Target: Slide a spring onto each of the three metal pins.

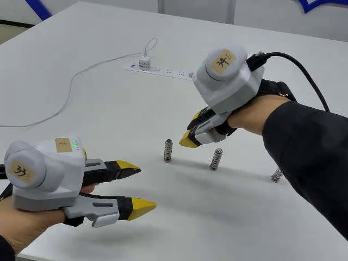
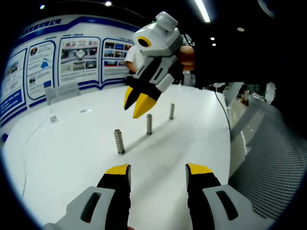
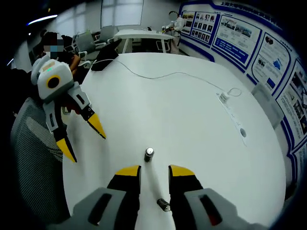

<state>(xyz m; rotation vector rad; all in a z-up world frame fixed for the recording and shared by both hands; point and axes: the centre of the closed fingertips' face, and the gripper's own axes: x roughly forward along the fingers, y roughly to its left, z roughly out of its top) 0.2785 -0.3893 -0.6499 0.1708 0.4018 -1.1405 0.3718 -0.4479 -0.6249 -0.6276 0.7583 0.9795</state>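
Grippers: left gripper (image 1: 137, 188) spread, level; right gripper (image 1: 187, 142) narrowly parted, tipped down near spring (image 1: 168, 150).

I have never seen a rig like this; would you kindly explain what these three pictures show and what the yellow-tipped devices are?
A person holds a hand-operated gripper in each hand. The head view looks down from a headset; the two round pictures come from cameras riding on the grippers. The left gripper has its jaws wide apart; the right gripper hovers above the springs, jaws narrowly apart. Neither holds anything. On the white table stand three upright springs, and farther back lies a power strip.
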